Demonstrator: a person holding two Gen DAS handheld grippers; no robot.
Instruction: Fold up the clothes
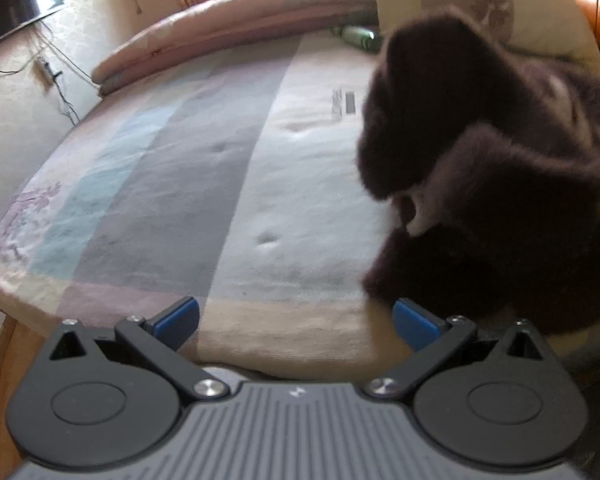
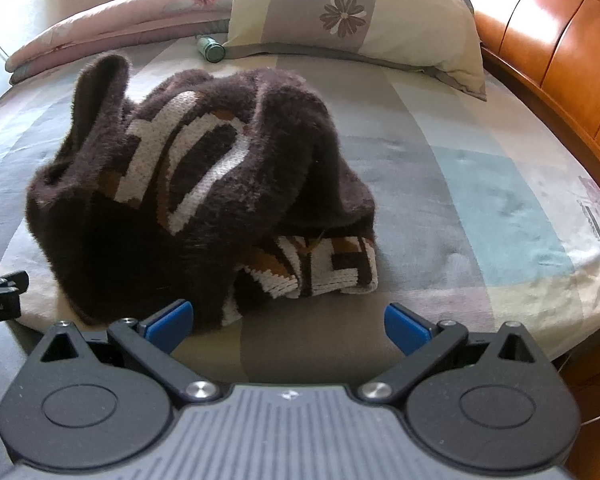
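2 grippers, left gripper [image 1: 296, 322] and right gripper [image 2: 287, 320], jaws spread wide and empty, flank the crumpled brown sweater [image 2: 196, 184] on the bed [image 2: 480, 184], probably positioned for spreading.

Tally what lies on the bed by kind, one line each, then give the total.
Fuzzy dark brown sweater, crumpled in a heap: 1
Floral pillow: 1
Rolled pink quilt: 1
Green bottle, lying on its side: 1
Total: 4
Both grippers, left and right, are open and hold nothing.
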